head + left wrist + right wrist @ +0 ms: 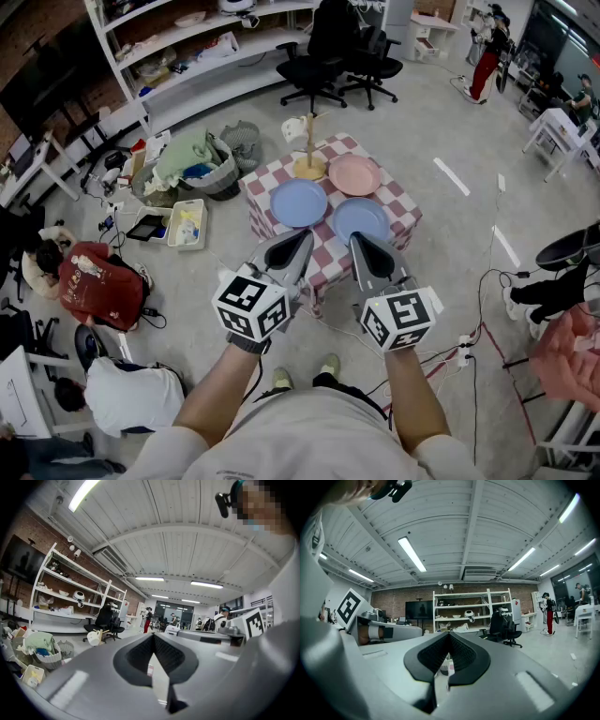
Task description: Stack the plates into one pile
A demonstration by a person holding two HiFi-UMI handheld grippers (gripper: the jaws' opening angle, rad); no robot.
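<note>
- Far left, a person in a red top [92, 284] is down on the floor, well apart from the table.
- Next over, a basket [202, 173] holding green cloth stands on the floor, with a white bin [187, 225] just in front of it.
- My left gripper [304, 236] hangs over the near-left side of the checkered table [398, 204]. In the left gripper view its two fingers are pressed together at the tips, with nothing between them, and they look out across the room.
- The left blue plate [298, 202] lies flat on the cloth just past that gripper's tip.
- Behind it, at the table's far edge, a wooden stand [309, 159] is upright, with a white cup [294, 129] at its left side.
- The pink plate [354, 174] lies just right of the stand.
- The right blue plate [361, 220] lies in front of the pink one. All three plates sit close beside one another, each on the cloth, none on top of another.
- My right gripper [360, 238] hangs at the near edge of the right blue plate. In the right gripper view its fingers meet at the tips, holding nothing.
- Beyond the table stand black office chairs [314, 56].
</note>
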